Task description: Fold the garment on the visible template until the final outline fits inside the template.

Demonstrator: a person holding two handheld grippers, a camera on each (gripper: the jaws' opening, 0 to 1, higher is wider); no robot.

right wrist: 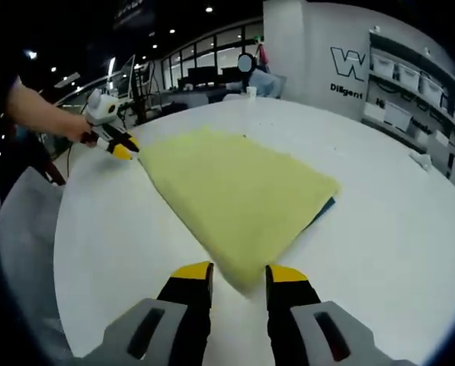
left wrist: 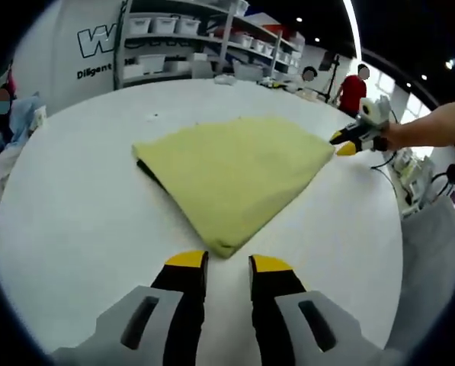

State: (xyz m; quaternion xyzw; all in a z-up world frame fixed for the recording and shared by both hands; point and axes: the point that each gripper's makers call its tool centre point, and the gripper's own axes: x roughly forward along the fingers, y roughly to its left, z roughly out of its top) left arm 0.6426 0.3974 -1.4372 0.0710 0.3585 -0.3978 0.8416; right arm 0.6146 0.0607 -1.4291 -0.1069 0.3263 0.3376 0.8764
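White table (left wrist: 75, 198) holds folded yellow garment (left wrist: 235, 171); both tongs (left wrist: 228, 268) (right wrist: 239, 276) gape, empty.

**Occluded and Unresolved Items**

A dark layer (left wrist: 152, 172) beneath the garment (left wrist: 235, 171) shows as an edge sliver; its extent is hidden. Wall lettering (left wrist: 97, 53) is cut off. Shelf bins' (left wrist: 162, 25) contents are too small to identify.
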